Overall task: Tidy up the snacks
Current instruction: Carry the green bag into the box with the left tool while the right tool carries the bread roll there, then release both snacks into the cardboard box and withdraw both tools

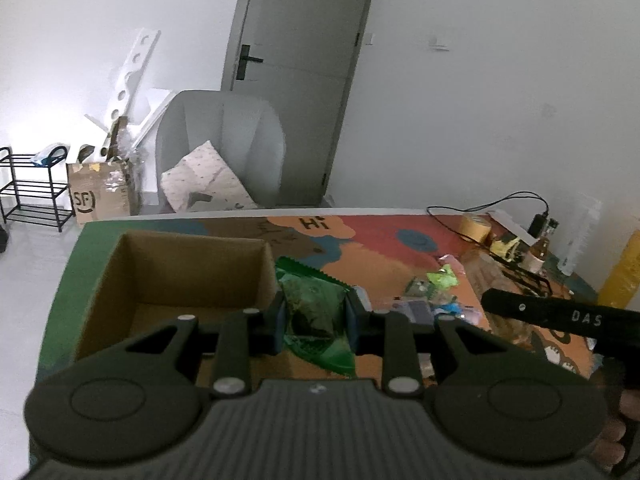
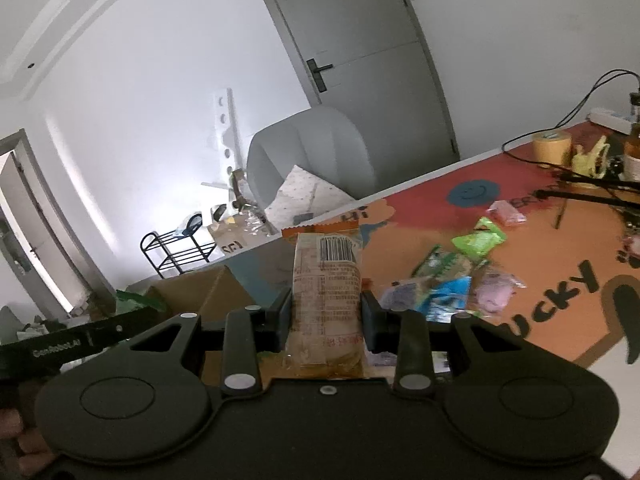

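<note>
My left gripper (image 1: 315, 316) is shut on a green snack packet (image 1: 316, 312) and holds it above the table, just right of an open cardboard box (image 1: 180, 268). My right gripper (image 2: 326, 316) is shut on an orange-brown snack packet with a barcode (image 2: 328, 280), held upright above the table. The box shows in the right wrist view (image 2: 200, 292) to the left of that packet. A heap of loose snack packets (image 2: 448, 276) lies on the colourful mat (image 2: 540, 248); it shows in the left wrist view (image 1: 432, 292) too.
A tape roll (image 2: 552, 146), a bottle (image 1: 540, 248), cables and a black wire stand (image 2: 592, 188) crowd the table's far right. A grey armchair (image 1: 224, 148), an SF carton (image 1: 100, 196) and a black rack (image 1: 32, 192) stand beyond the table.
</note>
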A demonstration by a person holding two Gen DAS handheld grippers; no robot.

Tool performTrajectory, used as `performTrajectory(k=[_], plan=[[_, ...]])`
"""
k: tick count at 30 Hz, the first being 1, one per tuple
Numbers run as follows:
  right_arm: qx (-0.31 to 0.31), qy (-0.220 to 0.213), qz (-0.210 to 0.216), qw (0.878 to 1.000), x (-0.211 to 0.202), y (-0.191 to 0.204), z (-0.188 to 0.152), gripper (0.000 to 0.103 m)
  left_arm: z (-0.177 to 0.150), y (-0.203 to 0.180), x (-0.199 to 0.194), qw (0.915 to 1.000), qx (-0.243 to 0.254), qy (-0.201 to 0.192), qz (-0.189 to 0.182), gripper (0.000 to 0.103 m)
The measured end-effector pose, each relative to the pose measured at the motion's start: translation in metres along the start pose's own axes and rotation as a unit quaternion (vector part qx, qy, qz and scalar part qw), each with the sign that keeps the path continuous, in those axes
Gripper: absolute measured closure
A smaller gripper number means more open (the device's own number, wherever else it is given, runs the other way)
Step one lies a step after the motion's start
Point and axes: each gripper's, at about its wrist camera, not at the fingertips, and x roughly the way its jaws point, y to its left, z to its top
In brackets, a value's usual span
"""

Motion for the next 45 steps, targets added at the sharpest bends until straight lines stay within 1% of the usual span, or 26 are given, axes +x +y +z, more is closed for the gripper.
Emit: performTrajectory(k=[16,17,19,21,23,25,27,29,32,35,36,37,38,39,40,41,42,43,45], plan=[[-0.014,0.029,0.049,0.998,0.048,0.060,-0.001,0.070,0.000,0.061,0.014,0.9975,-0.037,0.026,0.054,0.074],[-0.014,0.031,0.052,0.998,0.051,0.064,-0.001,0.070,0.000,0.064,0.014,0.9972,-0.037,0.027,0.059,0.071],[-0.016,0.035,0.059,0.998,0.056,0.071,-0.002,0.070,0.000,0.067,0.014,0.9968,-0.035,0.028,0.067,0.069],[-0.021,0.039,0.067,0.997,0.061,0.080,-0.003,0.070,0.000,0.071,0.010,0.9967,-0.039,0.026,0.066,0.061],[-0.023,0.044,0.074,0.996,0.067,0.086,-0.003,0.070,0.001,0.074,0.007,0.9965,-0.045,0.023,0.067,0.049],[-0.022,0.049,0.082,0.995,0.072,0.093,-0.004,0.070,0.001,0.075,0.001,0.9962,-0.048,0.017,0.071,0.044],[-0.020,0.055,0.091,0.994,0.077,0.098,-0.004,0.070,0.002,0.077,-0.003,0.9961,-0.048,0.014,0.072,0.041],[-0.016,0.061,0.103,0.993,0.081,0.103,-0.005,0.070,0.003,0.078,-0.004,0.9961,-0.050,0.016,0.071,0.034],[-0.007,0.064,0.119,0.991,0.085,0.109,-0.005,0.070,0.003,0.080,-0.009,0.9963,-0.049,0.012,0.070,0.027],[-0.007,0.063,0.135,0.989,0.084,0.117,-0.004,0.069,0.004,0.079,-0.010,0.9963,-0.047,0.008,0.071,0.023],[-0.006,0.064,0.140,0.988,0.085,0.120,-0.003,0.064,0.004,0.079,-0.011,0.9963,-0.047,0.008,0.071,0.022],[-0.003,0.066,0.144,0.987,0.086,0.121,-0.002,0.062,0.003,0.079,-0.011,0.9962,-0.047,0.008,0.072,0.021],[-0.001,0.062,0.141,0.988,0.085,0.121,-0.002,0.056,0.002,0.079,-0.012,0.9962,-0.048,0.007,0.072,0.019],[-0.001,0.059,0.140,0.988,0.083,0.121,-0.001,0.046,0.002,0.078,-0.012,0.9962,-0.048,0.007,0.072,0.018],[-0.001,0.055,0.138,0.989,0.081,0.120,-0.001,0.042,0.002,0.078,-0.013,0.9961,-0.049,0.007,0.073,0.016],[-0.001,0.051,0.133,0.990,0.078,0.119,-0.001,0.036,0.002,0.078,-0.013,0.9961,-0.049,0.006,0.073,0.015],[-0.002,0.048,0.125,0.991,0.076,0.117,0.000,0.032,0.002,0.077,-0.013,0.9961,-0.049,0.006,0.073,0.015],[-0.004,0.045,0.116,0.992,0.072,0.114,0.000,0.030,0.002,0.076,-0.012,0.9961,-0.050,0.006,0.072,0.015],[-0.010,0.038,0.098,0.994,0.067,0.110,0.000,0.021,0.001,0.073,-0.011,0.9963,-0.051,0.005,0.069,0.014]])
